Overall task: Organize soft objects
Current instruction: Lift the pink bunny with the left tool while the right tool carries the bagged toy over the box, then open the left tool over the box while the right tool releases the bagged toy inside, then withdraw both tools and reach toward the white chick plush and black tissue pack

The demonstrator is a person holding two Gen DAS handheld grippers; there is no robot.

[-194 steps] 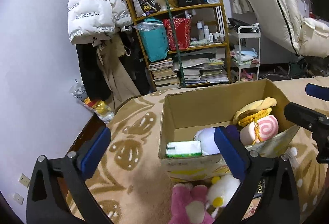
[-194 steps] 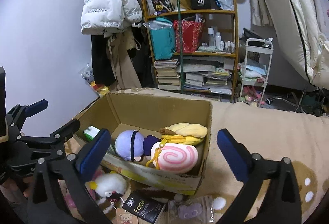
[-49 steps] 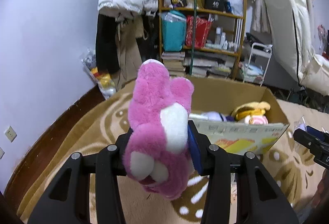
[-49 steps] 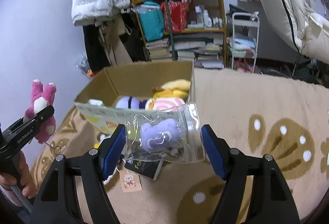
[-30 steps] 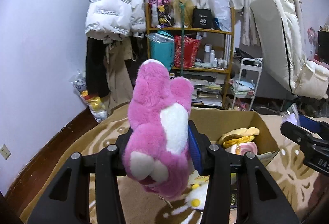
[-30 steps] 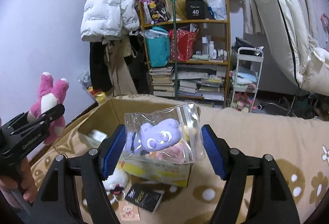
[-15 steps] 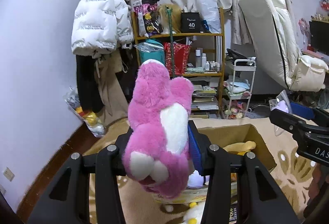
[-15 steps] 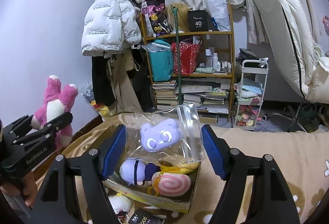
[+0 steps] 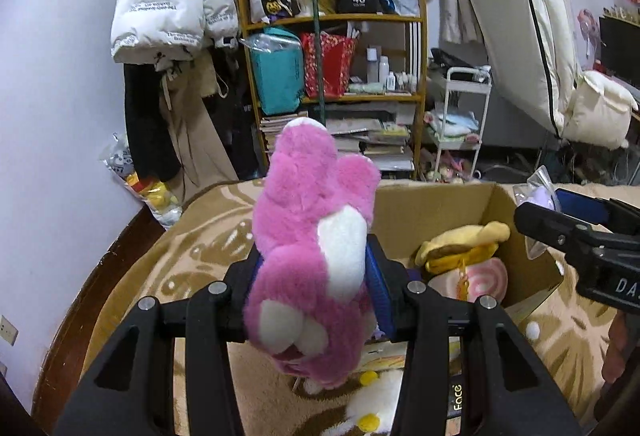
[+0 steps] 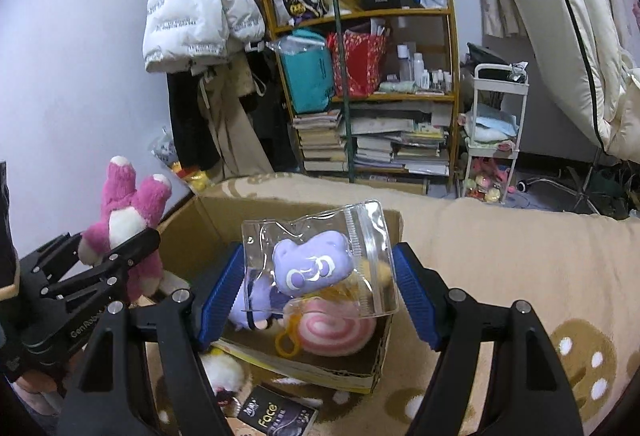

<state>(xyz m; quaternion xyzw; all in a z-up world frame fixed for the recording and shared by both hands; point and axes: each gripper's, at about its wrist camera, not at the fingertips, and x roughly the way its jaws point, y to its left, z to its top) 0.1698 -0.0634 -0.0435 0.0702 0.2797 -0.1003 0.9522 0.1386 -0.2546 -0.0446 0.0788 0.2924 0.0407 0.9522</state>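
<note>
My left gripper [image 9: 316, 288] is shut on a pink plush bear [image 9: 316, 248] and holds it up at the left edge of the open cardboard box [image 9: 436, 204]. It also shows in the right wrist view [image 10: 128, 220]. My right gripper [image 10: 320, 292] is shut on a clear zip bag with a purple plush [image 10: 316, 264], held over the box [image 10: 200, 248]. Inside the box lie a pink swirl plush [image 10: 340, 330], a yellow plush [image 9: 464, 240] and a lilac plush [image 10: 250, 302].
A white plush [image 9: 376, 408] and a black "Face" pack [image 10: 276, 416] lie on the beige blanket [image 10: 500, 256] in front of the box. A wooden shelf [image 10: 368, 88], hanging coats [image 10: 200, 8] and a white trolley [image 10: 496, 128] stand behind.
Both grippers have come lower and closer over the box with their loads. The bagged purple plush now hangs right above the box's inside.
</note>
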